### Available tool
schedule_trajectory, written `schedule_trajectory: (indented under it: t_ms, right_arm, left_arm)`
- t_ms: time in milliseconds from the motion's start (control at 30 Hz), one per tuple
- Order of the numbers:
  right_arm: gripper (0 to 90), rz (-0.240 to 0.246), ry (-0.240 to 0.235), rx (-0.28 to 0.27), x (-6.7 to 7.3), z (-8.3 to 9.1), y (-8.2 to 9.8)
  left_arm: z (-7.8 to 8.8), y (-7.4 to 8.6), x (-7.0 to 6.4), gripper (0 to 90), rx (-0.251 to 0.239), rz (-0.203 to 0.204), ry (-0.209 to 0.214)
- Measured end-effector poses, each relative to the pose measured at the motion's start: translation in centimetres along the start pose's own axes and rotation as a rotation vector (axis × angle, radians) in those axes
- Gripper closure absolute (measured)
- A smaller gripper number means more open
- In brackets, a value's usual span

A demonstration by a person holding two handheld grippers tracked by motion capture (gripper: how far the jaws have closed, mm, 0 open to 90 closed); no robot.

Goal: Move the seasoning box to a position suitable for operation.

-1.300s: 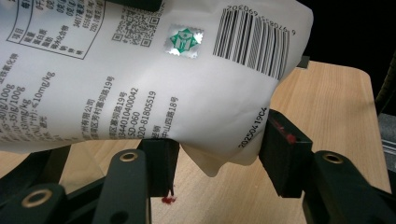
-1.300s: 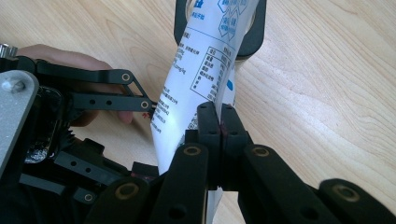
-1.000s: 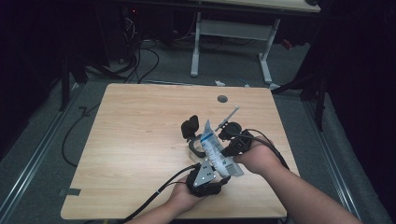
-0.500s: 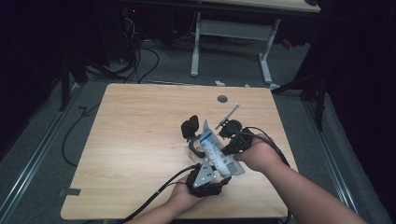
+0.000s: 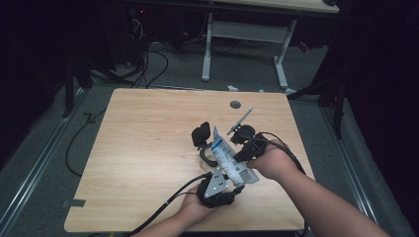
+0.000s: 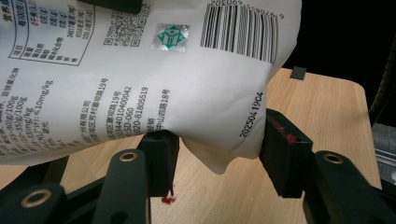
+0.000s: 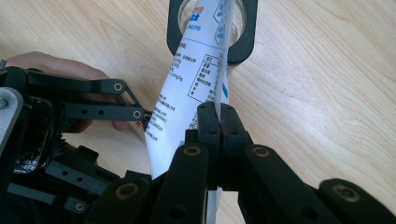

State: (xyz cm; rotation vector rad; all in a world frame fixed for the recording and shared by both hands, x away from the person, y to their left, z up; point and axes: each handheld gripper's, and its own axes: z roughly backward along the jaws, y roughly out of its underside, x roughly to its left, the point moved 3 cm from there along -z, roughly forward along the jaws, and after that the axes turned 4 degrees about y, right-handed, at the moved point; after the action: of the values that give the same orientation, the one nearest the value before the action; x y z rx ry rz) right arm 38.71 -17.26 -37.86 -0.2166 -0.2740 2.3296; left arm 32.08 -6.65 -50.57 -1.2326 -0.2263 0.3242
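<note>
**Mia:** What is the right gripper (image 7: 218, 122) doing?

**Ben:** Its two black jaws are squeezed tight together on the thin edge of a white plastic pouch with small printed words and a barcode (image 7: 196, 88). The pouch goes up and away from those jaws, and its far end tips into a clear glass jar with a black square rim (image 7: 211, 29) just past them.

**Mia:** And the left gripper (image 6: 215, 154)?

**Ben:** Its jaws are about half open. They have just closed a little. The fat bottom corner of the pouch (image 6: 140, 79) sits between them and bulges over them. It looks like both jaws touch the bag, but I cannot tell how hard they press.

**Mia:** What could go wrong?

**Ben:** I think the bag could slip. The right jaws pinch just a thin flap, so a tug could pull it out. If the left jaws squeeze the fat part too fast, stuff could shoot past the jar and land on the light wooden table (image 5: 148, 148). The jar could tip too, since the pouch leans on its rim.

**Mia:** What can't you see?

**Ben:** The mouth of the pouch is down inside the jar, so I cannot tell if it is open or if anything comes out. From high up, the hands and grippers cover most of the pouch (image 5: 228, 160). The room around the table is too dark to make out.
</note>
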Motion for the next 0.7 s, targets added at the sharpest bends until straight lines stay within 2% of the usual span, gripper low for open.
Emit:
schedule_trajectory:
  t_ms: [100,167,433,700]
  right_arm:
    - [90.0,-0.010,-0.002,0.006,0.08,0.07,-0.16]
    - [90.0,0.007,0.000,0.003,0.00,0.05,-0.31]
    - [90.0,0.003,0.002,0.001,0.15,0.21,-0.77]
    - [90.0,0.008,0.003,-0.010,0.13,0.40,-0.91]
  left_arm:
    - [0.07,-0.12,0.02,50.8,0.002,0.007,0.004]
    - [0.10,-0.19,0.04,50.5,0.003,0.010,0.007]
    - [0.15,-0.44,0.11,49.4,-0.004,0.020,0.008]
    - [0.11,-0.50,0.19,49.6,-0.011,0.007,0.002]
